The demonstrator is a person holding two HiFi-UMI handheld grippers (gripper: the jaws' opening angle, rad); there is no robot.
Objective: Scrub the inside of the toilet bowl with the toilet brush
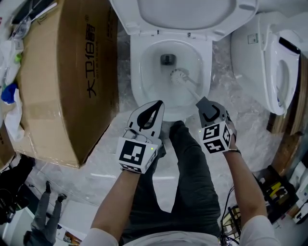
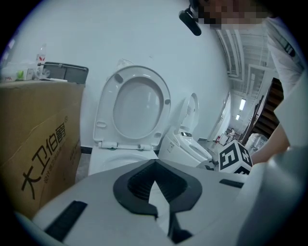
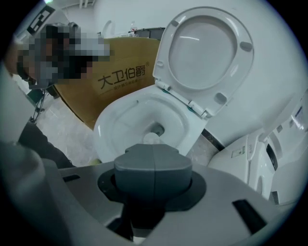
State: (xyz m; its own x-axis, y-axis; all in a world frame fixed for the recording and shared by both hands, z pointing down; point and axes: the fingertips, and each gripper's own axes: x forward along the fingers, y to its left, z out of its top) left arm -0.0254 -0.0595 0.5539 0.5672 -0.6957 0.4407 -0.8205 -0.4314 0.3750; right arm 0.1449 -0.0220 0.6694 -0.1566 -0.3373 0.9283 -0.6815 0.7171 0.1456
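The white toilet bowl [image 1: 139,72] stands open, its seat and lid [image 1: 185,12] raised against the wall. The toilet brush's white head [image 1: 179,76] is down inside the bowl, right of the drain hole [image 1: 167,59]. Its thin handle [image 1: 191,90] slants back to my right gripper [image 1: 204,103], which is shut on it above the bowl's front right rim. In the right gripper view the shut jaws [image 3: 153,163] hide the handle, and only the brush head [image 3: 151,139] shows beyond them. My left gripper [image 1: 156,106] hovers over the front rim, shut and holding nothing [image 2: 154,168].
A large cardboard box [image 1: 62,72] stands close on the toilet's left. A second white toilet [image 1: 274,62] sits on the right. The person's dark-trousered legs [image 1: 187,163] are in front of the bowl. Cables and clutter [image 1: 274,192] lie at the lower right.
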